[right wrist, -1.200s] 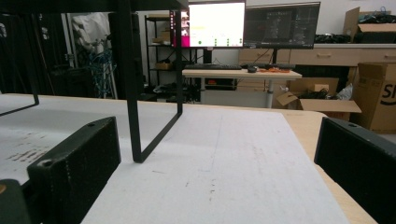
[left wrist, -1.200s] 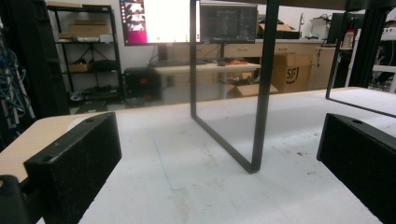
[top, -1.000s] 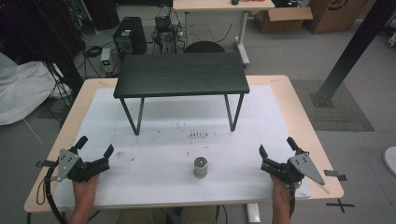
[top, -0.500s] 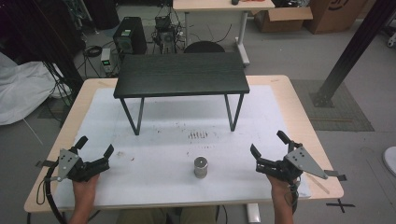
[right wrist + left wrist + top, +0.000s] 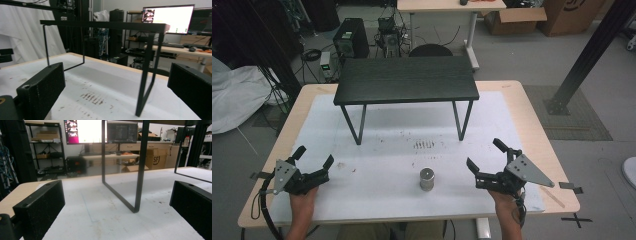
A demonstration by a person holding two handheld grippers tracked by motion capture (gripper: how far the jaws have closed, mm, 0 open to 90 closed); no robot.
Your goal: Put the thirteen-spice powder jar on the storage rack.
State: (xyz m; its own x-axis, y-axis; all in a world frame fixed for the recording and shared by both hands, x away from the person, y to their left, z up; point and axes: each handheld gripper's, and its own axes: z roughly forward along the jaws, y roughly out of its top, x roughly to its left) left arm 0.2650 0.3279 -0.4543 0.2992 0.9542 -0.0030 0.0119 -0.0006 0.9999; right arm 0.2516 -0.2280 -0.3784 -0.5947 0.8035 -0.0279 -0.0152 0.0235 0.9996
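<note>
Metal cylinder [image 5: 427, 179] between 2 open claws, nearer right claw [image 5: 484, 161]

A lab: lit monitors [image 5: 86, 131], equipment racks [image 5: 46, 147], a computer tower [image 5: 350, 42], cardboard boxes [image 5: 514, 20].

Little here can be read. In the left gripper view, a cardboard box [image 5: 153, 158] standing past the far edge of the counter carries the dark printed letters "SFJ" on its side. Two monitors [image 5: 85, 131] glow behind it, one bright white with a pink strip, one dark, but whatever is on them is too small and blurred to make out. The same holds for the bright screen [image 5: 167, 18] in the right gripper view. In the high view, a large brown carton [image 5: 579, 15] on the floor bears part of a dark round mark, cut off by the frame and not legible.
</note>
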